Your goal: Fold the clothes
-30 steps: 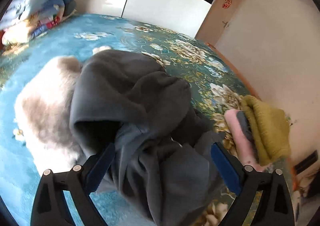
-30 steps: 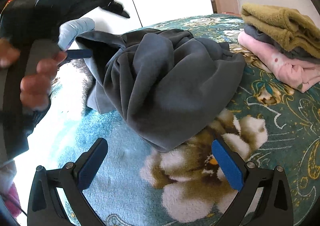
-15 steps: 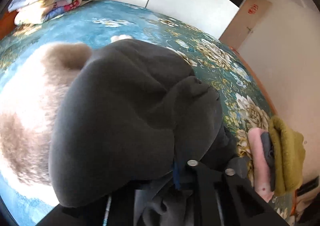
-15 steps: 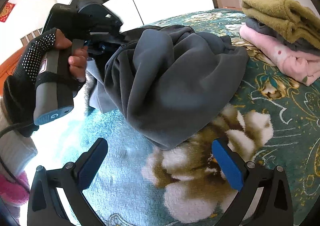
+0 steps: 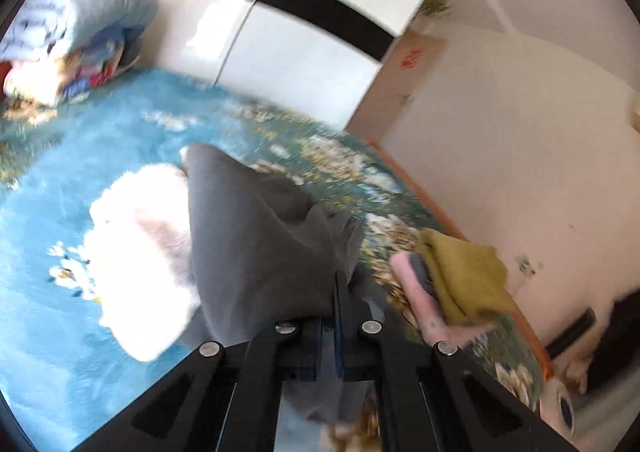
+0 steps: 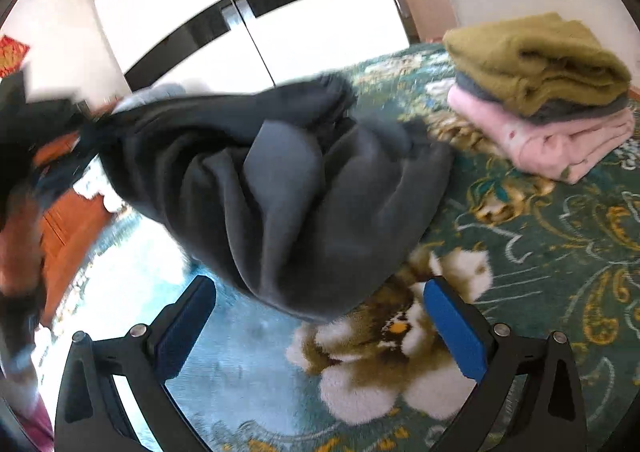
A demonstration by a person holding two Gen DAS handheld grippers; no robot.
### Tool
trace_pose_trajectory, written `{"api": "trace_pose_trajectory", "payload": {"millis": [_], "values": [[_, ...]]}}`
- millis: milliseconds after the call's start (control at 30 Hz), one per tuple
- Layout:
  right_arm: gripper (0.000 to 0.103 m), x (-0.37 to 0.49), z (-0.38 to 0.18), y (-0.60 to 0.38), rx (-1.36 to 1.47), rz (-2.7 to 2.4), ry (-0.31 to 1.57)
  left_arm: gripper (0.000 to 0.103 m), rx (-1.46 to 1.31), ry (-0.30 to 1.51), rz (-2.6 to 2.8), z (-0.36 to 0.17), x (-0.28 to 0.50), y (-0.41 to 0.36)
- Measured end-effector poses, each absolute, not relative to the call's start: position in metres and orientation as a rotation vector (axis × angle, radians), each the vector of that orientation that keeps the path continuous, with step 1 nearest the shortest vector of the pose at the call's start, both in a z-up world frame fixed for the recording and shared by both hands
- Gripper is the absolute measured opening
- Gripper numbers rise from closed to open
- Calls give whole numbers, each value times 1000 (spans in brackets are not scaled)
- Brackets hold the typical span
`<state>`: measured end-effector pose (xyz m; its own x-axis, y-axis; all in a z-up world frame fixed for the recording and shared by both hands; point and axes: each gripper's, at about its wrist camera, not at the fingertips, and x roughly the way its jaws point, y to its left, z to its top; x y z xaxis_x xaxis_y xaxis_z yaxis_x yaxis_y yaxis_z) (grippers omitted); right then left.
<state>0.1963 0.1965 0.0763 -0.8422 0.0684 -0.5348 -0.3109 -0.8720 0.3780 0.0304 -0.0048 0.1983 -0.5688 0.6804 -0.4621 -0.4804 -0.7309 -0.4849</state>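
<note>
A crumpled dark grey garment (image 6: 304,188) lies on the flowered bedspread (image 6: 560,252), one end drawn up to the left. My left gripper (image 5: 340,292) is shut on a fold of this grey garment (image 5: 248,248) and holds it raised above the bed. My right gripper (image 6: 316,316) is open and empty, just in front of the garment's lower edge, fingers on either side. A stack of folded clothes, olive on grey on pink (image 6: 540,92), sits to the right; it also shows in the left wrist view (image 5: 452,280).
A pile of folded quilts (image 5: 68,40) rests at the bed's far left corner. White and black wardrobe doors (image 6: 248,28) stand behind the bed. A wooden bed edge (image 5: 440,212) runs along the right, next to a white wall.
My left gripper has closed on the grey garment and lifted it up and to the left, stretching the cloth. My right gripper has stayed open in place.
</note>
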Motion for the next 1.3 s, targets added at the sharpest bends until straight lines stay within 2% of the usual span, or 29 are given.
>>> {"api": "trace_pose_trajectory", "payload": {"millis": [167, 300, 533, 667, 733, 933, 1033, 1100, 1200, 1300], "values": [[103, 222, 99, 200, -671, 2780, 768, 4, -889, -451, 2272, 168, 87, -88], [103, 220, 108, 192, -737, 2829, 801, 4, -975, -535, 2325, 127, 103, -146], [103, 203, 91, 176, -879, 2820, 839, 6, -1265, -723, 2250, 59, 70, -188], [103, 191, 76, 183, -938, 2761, 834, 13, -1267, -551, 2312, 72, 79, -179], [103, 189, 70, 191, -948, 2731, 864, 22, -1278, -466, 2346, 78, 85, -179], [103, 190, 57, 199, -976, 2685, 829, 25, -1166, -190, 2434, 117, 121, -176], [103, 184, 45, 205, -992, 2650, 875, 38, -1063, -137, 2386, 137, 109, -137], [103, 180, 40, 208, -1001, 2638, 919, 52, -1001, -78, 2337, 143, 91, -91], [103, 182, 40, 215, -998, 2625, 918, 62, -1002, 55, 2293, 135, 64, -24], [103, 190, 40, 231, -981, 2598, 911, 63, -1069, 232, 2251, 115, 40, 45]]}}
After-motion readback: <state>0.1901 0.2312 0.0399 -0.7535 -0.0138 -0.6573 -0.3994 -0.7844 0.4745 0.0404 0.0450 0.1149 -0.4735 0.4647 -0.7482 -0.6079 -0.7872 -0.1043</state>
